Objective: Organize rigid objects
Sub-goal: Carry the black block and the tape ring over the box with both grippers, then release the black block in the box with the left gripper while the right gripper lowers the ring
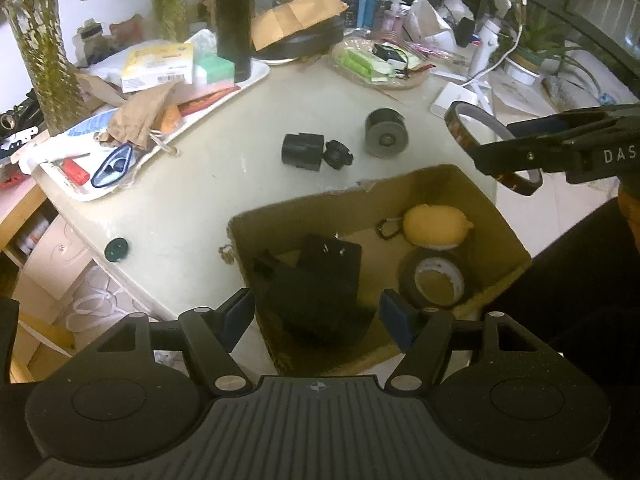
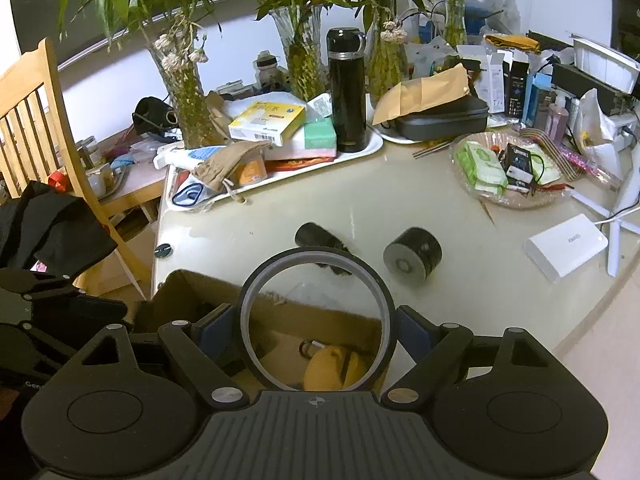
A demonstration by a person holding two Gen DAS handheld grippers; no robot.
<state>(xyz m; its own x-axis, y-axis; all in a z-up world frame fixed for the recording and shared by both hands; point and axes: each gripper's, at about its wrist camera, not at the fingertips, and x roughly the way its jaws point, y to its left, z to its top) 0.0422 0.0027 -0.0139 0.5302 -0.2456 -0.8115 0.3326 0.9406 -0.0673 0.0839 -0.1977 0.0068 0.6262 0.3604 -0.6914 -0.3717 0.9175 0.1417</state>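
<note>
Cardboard box (image 1: 476, 196) holding lemon (image 1: 434, 227), tape roll (image 1: 436, 280), right hand-held gripper (image 2: 316, 330) clamped on ring (image 2: 316, 320), left (image 1: 316, 316) apart

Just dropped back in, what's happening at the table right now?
Loose items are being sorted into the cardboard box. The right claw is shut on a thin tape ring, above the box. The left claw is open and empty over the box. A black adapter and grey cylinder remain on the table.

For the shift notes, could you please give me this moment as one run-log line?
right gripper: shut on tape ring, over box | left gripper: open, empty, over box | box: lemon, tape roll | table: two black cylinders left
</note>
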